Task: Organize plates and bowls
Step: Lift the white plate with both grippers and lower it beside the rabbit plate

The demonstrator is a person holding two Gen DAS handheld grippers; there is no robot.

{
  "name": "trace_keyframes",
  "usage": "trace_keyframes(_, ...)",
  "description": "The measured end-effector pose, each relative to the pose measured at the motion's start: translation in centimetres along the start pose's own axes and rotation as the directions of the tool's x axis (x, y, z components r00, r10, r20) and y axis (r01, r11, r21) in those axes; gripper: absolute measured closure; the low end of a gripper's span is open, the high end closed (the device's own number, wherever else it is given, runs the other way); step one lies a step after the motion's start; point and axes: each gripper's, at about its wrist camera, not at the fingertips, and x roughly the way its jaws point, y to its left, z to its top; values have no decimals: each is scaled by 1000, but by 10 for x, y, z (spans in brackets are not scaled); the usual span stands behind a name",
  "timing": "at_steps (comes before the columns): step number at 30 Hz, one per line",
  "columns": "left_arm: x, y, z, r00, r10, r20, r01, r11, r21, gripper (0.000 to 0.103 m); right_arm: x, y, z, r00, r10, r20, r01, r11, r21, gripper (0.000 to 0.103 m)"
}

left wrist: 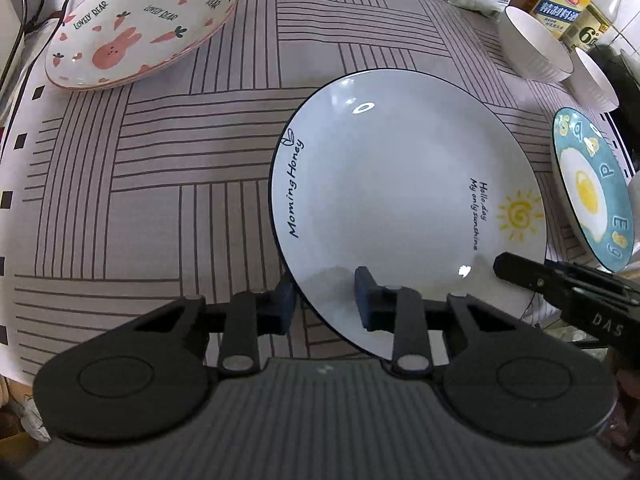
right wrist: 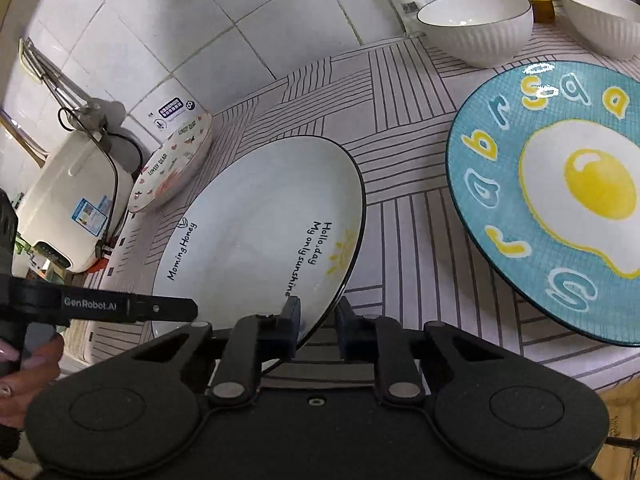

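White plate (left wrist: 400, 200) with a thin dark rim sits mid-tabletop (left wrist: 160, 200), on a cloth of grey striped blocks. Writing on it: "Morning Honey" on one side with a small leaf mark, "Hollo.day / My only sunshine" on the other beside a yellow sun drawing.

Left hand-held gripper (left wrist: 326, 300): blue pads nearly closed across the plate's near rim, one pad under the edge, one on the inner face. Pads appear to press on the rim.

Right hand-held gripper (right wrist: 318, 320): likewise narrowed on the same plate's rim at another spot, one pad on the inside, one on the outside. Seen from the left wrist view, its body reads "DAS"; from the right wrist view, the left unit's body reads "GenRobot.AI", with a person's fingers (right wrist: 32, 360) around the handle.

Pink-patterned plate (left wrist: 140, 24), far left of the tabletop, printed "LOVELY BEAR" several times, with a rabbit, carrots and hearts; it seems to lie on another plate.

Teal plate (right wrist: 560, 200) with a fried-egg picture and scattered letters, well right of the white plate.

Two white ribbed bowls (right wrist: 476, 28) behind the teal plate, side by side.

Yellow-labelled bottle (left wrist: 568, 4) behind the bowls, Chinese print, large "6" legible.

White appliance (right wrist: 72, 200) with a blue sticker at the left, against a tiled wall.
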Motion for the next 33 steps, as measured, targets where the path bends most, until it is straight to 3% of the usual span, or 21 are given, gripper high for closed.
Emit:
trace_keyframes(3, -1, 1, 3, 1000, -9, -22, 9, 1000, -2, 76, 4, 5, 3, 1000, -7, -17, 7, 999, -40, 81)
trace_keyframes(10, -22, -4, 9, 1000, -23, 12, 22, 997, 75, 75, -8, 5, 12, 1000, 8, 16, -7, 998, -62, 80)
trace_keyframes(18, -37, -7, 58, 997, -17, 81, 7, 992, 125, 75, -1, 13, 57, 996, 39, 84, -29, 993, -118, 80)
trace_keyframes(26, -1, -4, 124, 998, -8, 68, 0, 992, 125, 75, 35, 12, 98, 995, 13, 99, 2, 988, -153, 78)
trace_keyframes(33, 35, -7, 153, 999, -4, 32, 1, 994, 107, 74, 65, 1, 123, 996, -45, 76, 54, 991, -122, 78)
